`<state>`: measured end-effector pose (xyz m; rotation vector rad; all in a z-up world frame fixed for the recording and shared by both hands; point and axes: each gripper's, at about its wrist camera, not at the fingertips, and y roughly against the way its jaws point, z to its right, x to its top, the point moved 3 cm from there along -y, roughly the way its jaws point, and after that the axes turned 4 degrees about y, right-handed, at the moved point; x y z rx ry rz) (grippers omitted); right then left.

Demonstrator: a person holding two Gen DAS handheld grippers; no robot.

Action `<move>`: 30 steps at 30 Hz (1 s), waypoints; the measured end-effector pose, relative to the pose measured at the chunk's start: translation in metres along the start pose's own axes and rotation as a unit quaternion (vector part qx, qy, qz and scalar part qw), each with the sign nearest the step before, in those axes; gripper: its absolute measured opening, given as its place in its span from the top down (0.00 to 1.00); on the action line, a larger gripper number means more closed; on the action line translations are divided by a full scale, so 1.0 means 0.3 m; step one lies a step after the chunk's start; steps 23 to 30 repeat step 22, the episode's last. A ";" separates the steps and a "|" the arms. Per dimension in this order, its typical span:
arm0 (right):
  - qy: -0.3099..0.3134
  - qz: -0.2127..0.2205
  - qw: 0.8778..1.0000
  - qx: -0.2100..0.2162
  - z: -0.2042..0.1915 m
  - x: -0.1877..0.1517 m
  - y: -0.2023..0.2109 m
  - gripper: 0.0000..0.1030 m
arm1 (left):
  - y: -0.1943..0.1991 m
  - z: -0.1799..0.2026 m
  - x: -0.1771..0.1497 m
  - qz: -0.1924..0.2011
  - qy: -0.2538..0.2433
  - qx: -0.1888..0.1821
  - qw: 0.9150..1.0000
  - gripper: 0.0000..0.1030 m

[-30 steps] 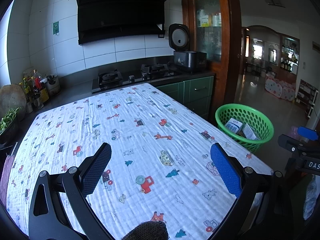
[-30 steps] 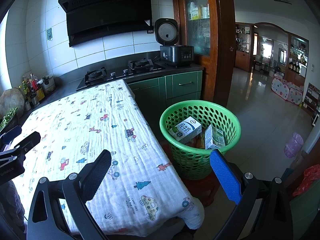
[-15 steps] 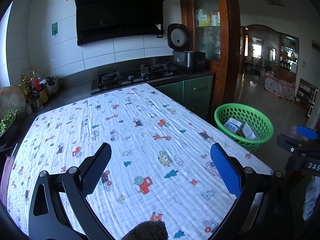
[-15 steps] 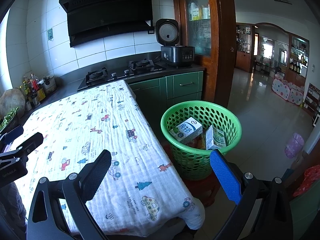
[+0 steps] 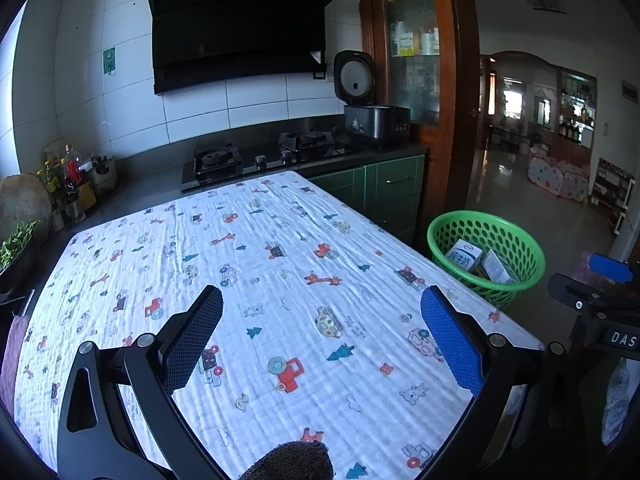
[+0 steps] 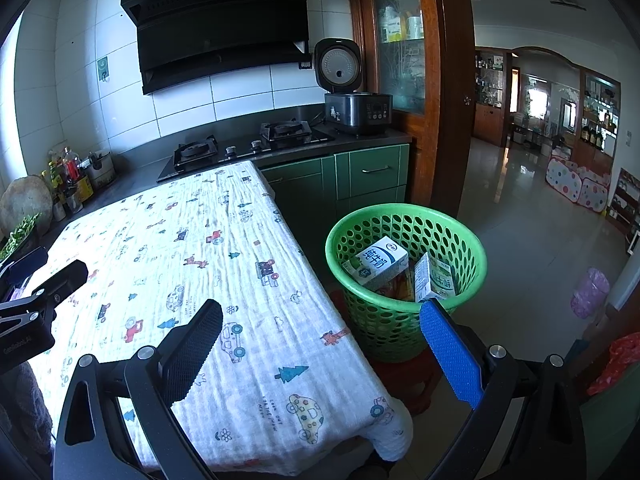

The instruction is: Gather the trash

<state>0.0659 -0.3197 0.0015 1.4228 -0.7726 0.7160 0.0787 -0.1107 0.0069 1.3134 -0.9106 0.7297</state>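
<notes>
A green perforated basket point(image 6: 404, 312) stands on the floor to the right of the table and holds two white-and-green milk cartons point(image 6: 378, 261), point(image 6: 434, 278). It also shows in the left wrist view point(image 5: 486, 258). The table point(image 5: 256, 264) carries a white cloth with cartoon cars. My left gripper point(image 5: 322, 304) is open and empty above the cloth. My right gripper point(image 6: 320, 320) is open and empty above the table's right edge, near the basket. Each gripper sees the other's body at its frame edge.
A dark counter with a gas hob point(image 6: 244, 146), a rice cooker point(image 6: 356, 108) and green cabinets point(image 6: 360, 184) lies behind the table. Bottles and jars point(image 5: 72, 184) stand at the far left. A red stool point(image 6: 404, 376) sits under the basket. Tiled floor point(image 6: 532, 248) extends to the right.
Both grippers have shifted only slightly; the views are nearly the same. Both stay open and empty, and the cartons in the basket have not moved.
</notes>
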 end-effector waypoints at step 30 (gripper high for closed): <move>0.003 0.000 1.000 0.007 -0.009 0.001 -0.012 0.07 | 0.003 -0.008 0.009 0.006 -0.003 0.008 1.000 0.05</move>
